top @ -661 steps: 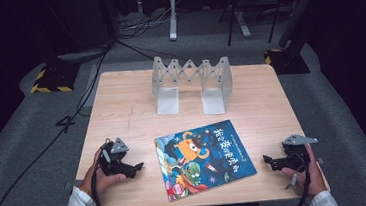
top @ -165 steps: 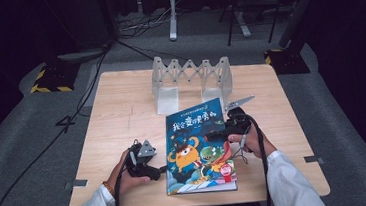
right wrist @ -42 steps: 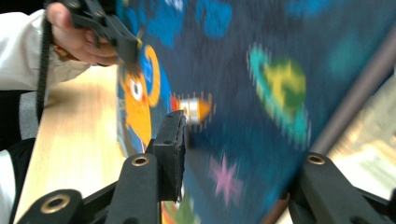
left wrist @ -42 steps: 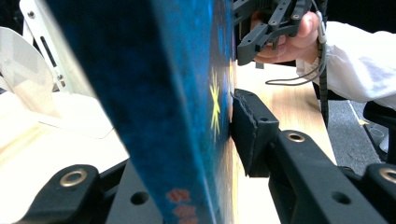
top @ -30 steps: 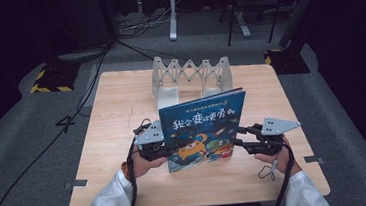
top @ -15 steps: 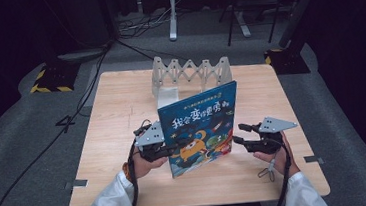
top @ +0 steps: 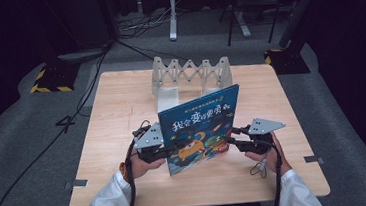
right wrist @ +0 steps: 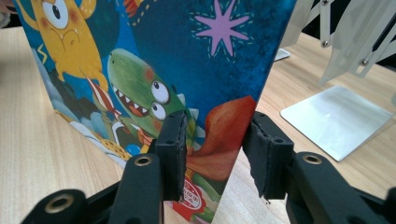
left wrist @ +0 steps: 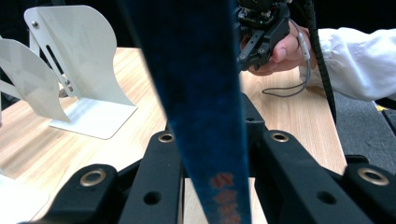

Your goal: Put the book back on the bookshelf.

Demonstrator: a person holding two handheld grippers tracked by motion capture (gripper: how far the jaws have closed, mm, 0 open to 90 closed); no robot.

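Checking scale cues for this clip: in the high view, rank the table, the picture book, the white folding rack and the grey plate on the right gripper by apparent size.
1. Table.
2. Picture book, standing on edge.
3. White folding rack; it sits farther from the camera, so the gap to the book is unsure.
4. Grey plate.

Our left gripper is clamped tight; our right gripper, level, has been closing, pads not pressing.

Looking down and forward from above the worktop; riding close behind each gripper, sharing the book.
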